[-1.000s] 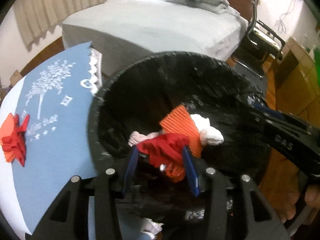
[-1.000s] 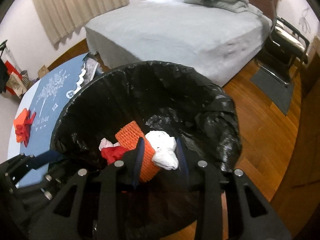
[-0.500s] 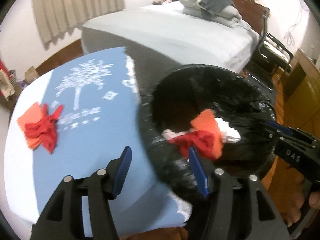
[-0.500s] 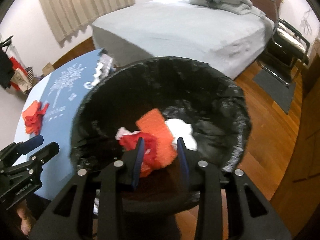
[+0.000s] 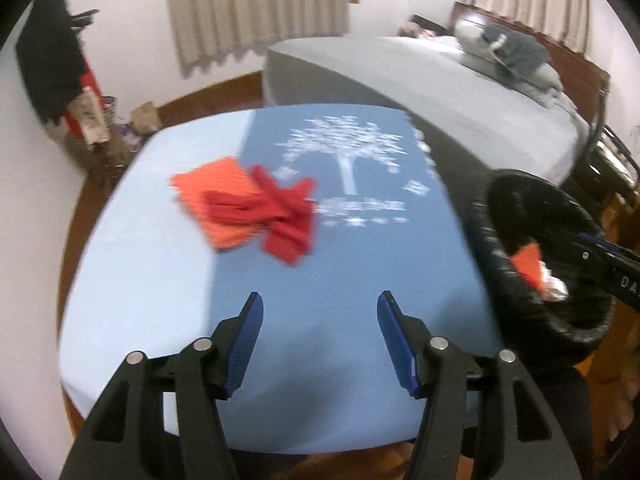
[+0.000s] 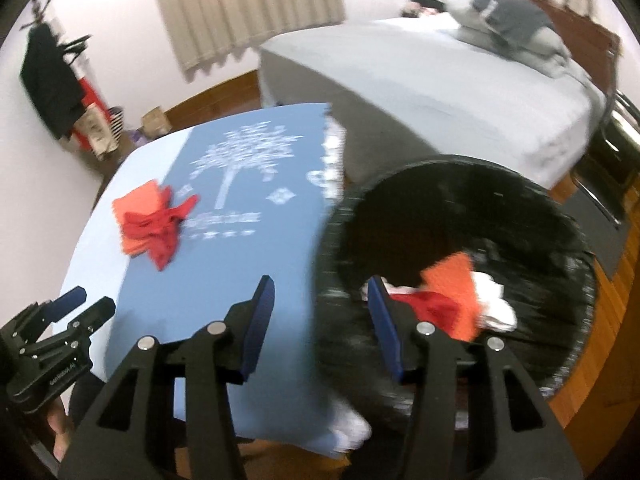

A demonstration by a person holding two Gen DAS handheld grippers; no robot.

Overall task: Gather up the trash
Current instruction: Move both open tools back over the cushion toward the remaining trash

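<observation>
Swinging away from the black-lined round trash bin (image 6: 460,264), both grippers have let go: the left gripper (image 5: 320,340) and right gripper (image 6: 320,320) have just been opening, jaws now apart with nothing between them. Red and white scraps dropped a second ago lie inside the bin, while the remaining pile of crumpled orange and red paper (image 5: 248,212) waits on the blue tree-print tablecloth (image 5: 360,260), probably the next pickup.

White-painted walls (image 5: 132,40) enclose the room. Beige pleated curtains (image 5: 256,4) hang along the far wall. A bed with a grey sheet (image 6: 420,80) carries grey folded bedding (image 6: 508,20) against a dark wooden headboard (image 5: 560,46). Reddish-brown wooden plank flooring (image 6: 612,344) covers the ground. Dark clothing (image 6: 50,76) hangs at left.
</observation>
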